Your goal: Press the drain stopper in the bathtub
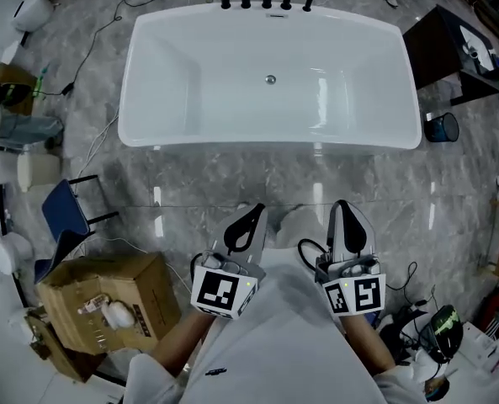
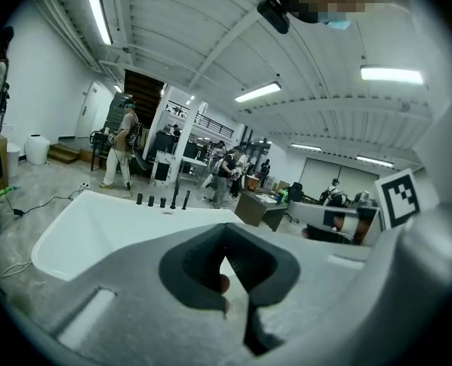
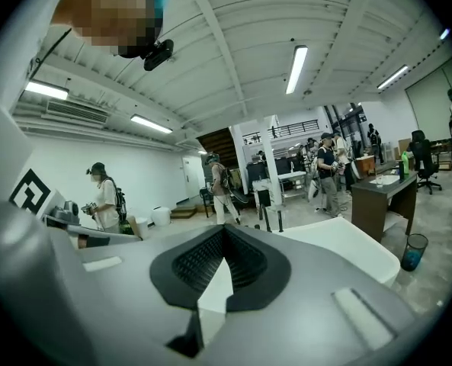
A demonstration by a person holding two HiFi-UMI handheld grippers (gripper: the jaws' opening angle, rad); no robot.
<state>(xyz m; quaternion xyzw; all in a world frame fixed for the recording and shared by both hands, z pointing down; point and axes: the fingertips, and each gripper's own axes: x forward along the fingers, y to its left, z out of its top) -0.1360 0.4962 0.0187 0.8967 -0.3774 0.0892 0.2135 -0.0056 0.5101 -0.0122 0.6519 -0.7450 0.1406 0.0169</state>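
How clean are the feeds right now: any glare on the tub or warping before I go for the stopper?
Head view: sharp and evenly lit; the drain stopper reads clearly, with pale light streaks inside the bathtub and on the glossy floor. Left gripper view: heavy fisheye bend, dark corners, near jaws soft. Right gripper view: the same bend, bright ceiling strips but no washout.

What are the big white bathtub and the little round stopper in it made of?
The bathtub looks like glossy white acrylic or enamel; its smooth walls gleam. The drain stopper seems shiny silvery metal, though it's tiny.
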